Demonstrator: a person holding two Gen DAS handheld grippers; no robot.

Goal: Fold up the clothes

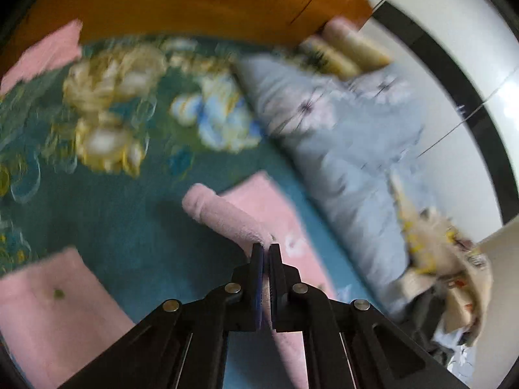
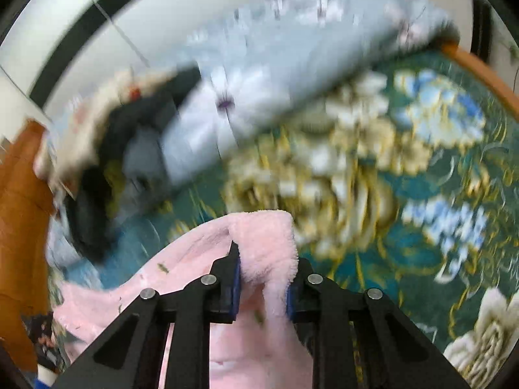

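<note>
A pink fleece garment (image 1: 227, 217) is held up over a teal bedspread with big flowers (image 1: 107, 113). My left gripper (image 1: 266, 253) is shut on a fold of it, and a rolled edge runs up and left from the fingers. More pink cloth lies flat under it (image 1: 275, 214) and at the lower left (image 1: 48, 308). In the right wrist view my right gripper (image 2: 264, 259) is shut on a thick bunch of the same pink garment (image 2: 269, 236), which hangs down toward the camera. Both views are blurred by motion.
A light blue flowered quilt (image 1: 340, 142) is heaped along the bed's side, also seen as the quilt (image 2: 259, 74). A pile of beige and dark clothes (image 2: 107, 136) lies by it. A wooden headboard (image 1: 194, 3) and white floor tiles (image 1: 454, 64) border the bed.
</note>
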